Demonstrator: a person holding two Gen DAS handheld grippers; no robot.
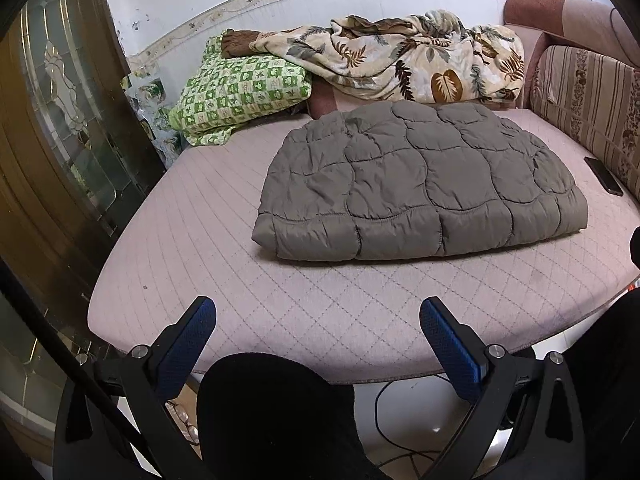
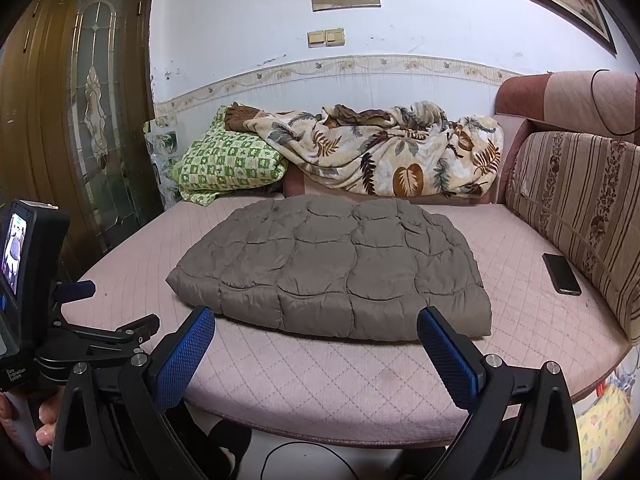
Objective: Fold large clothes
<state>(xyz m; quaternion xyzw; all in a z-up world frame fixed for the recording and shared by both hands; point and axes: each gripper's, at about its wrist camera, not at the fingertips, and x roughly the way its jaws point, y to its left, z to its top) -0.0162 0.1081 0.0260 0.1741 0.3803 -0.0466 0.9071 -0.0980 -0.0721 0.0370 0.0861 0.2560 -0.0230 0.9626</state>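
Folded grey quilted jacket point(image 1: 424, 180) flat on pink sofa seat point(image 1: 224, 280), both tongs point(image 1: 318, 316) point(image 2: 316, 326) agape, empty.

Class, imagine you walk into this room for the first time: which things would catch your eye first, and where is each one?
First, the grey-brown quilted padded garment, folded into a thick rectangle in the middle of the pink quilted sofa seat. Behind it, against the wall, lies a crumpled cream leaf-print blanket beside a green-and-white checked pillow. A black phone lies on the seat near the striped cushion on the right.
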